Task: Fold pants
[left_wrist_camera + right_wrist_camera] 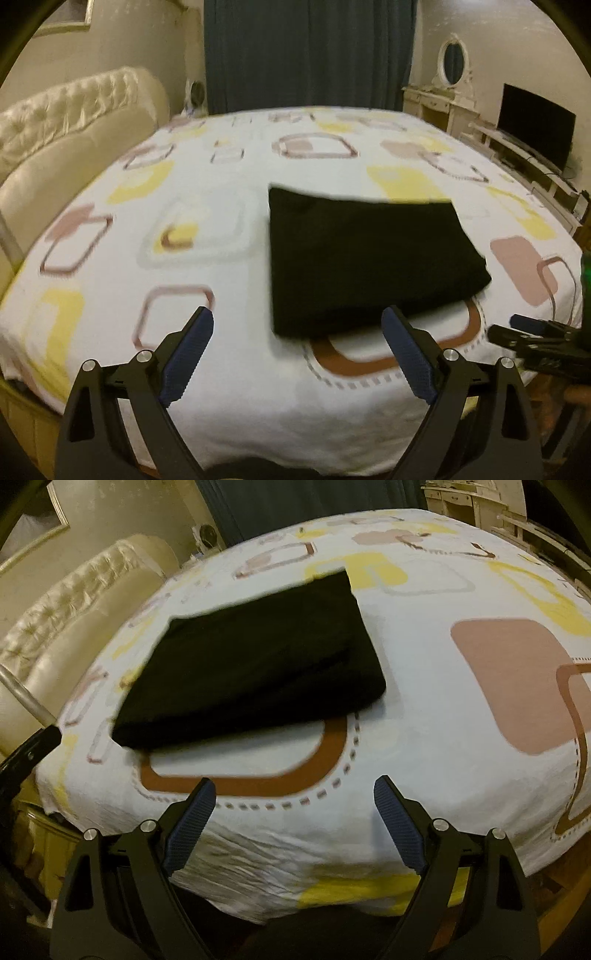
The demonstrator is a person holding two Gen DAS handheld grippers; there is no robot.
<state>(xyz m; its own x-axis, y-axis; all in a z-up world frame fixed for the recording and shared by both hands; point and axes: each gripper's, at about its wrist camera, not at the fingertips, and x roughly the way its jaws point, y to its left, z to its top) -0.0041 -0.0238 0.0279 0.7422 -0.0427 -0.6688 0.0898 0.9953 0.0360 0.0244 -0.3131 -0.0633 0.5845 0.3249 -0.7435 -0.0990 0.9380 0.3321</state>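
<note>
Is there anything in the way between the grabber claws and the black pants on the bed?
Nothing visible. Only bare patterned bedsheet lies between the open left gripper, the open right gripper and the folded black pants.

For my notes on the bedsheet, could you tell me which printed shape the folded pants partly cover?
The dark brown rounded outline with a dashed border, nearest the open tongs; the black pants overlap its far side.
</note>
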